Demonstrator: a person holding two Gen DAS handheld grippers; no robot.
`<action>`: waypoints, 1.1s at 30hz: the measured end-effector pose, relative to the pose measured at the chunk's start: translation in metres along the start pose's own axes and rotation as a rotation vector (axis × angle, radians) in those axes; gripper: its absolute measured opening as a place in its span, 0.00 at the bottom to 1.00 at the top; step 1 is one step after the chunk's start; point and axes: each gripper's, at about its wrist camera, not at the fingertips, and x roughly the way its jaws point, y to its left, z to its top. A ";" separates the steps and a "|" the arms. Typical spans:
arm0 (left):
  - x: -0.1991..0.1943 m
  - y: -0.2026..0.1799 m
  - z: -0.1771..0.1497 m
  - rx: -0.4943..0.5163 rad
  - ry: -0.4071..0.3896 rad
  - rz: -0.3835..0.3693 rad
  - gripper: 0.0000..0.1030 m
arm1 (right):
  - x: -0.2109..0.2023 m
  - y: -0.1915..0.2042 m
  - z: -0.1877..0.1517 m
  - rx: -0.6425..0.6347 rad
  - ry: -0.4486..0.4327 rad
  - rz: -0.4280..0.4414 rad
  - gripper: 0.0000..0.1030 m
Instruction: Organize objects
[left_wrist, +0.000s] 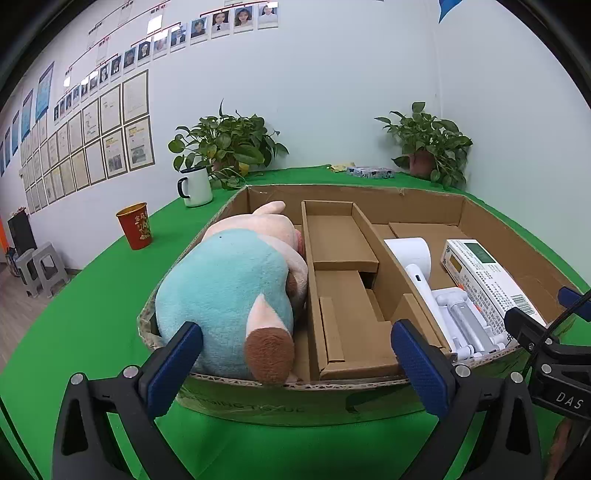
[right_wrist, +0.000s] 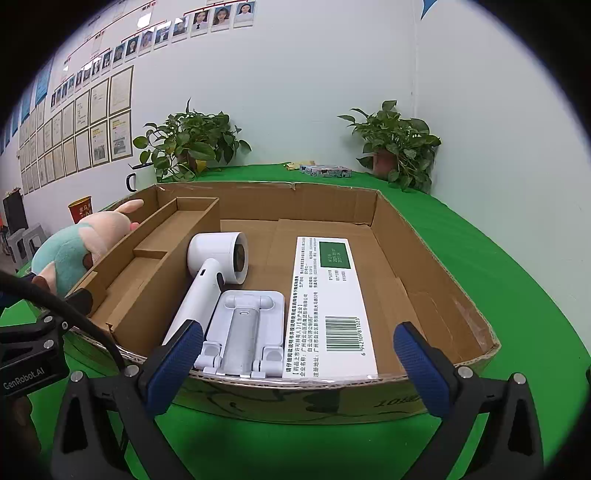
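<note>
Left wrist view: left gripper (left_wrist: 295, 358) fingers wide, empty, short of the cardboard box (left_wrist: 354, 194). Plush toy (left_wrist: 236, 295) fills left bay; hair dryer (right_wrist: 216, 273), phone stand (right_wrist: 243, 328), medicine box (right_wrist: 332, 306) packed flat right. Right gripper (right_wrist: 299, 360) likewise wide, empty.

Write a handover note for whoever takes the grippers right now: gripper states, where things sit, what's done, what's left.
Left gripper: open, empty, before the box's near wall.
Right gripper: open, empty.
Cardboard box: plush toy in the left section; hair dryer, phone stand and medicine box side by side on the right; middle divider tray empty.
Left out on the green table: red cup, white mug, small packet at the back. Whether they belong in the box is unclear.
</note>
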 end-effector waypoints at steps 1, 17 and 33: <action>0.001 -0.001 0.000 0.001 0.001 0.001 1.00 | 0.000 0.000 0.000 0.000 0.000 0.000 1.00; -0.004 -0.004 0.002 0.016 0.009 0.016 1.00 | 0.004 -0.005 0.002 0.008 -0.006 0.018 1.00; -0.005 -0.005 0.002 0.016 0.009 0.018 1.00 | -0.005 0.000 -0.001 -0.006 0.002 0.027 1.00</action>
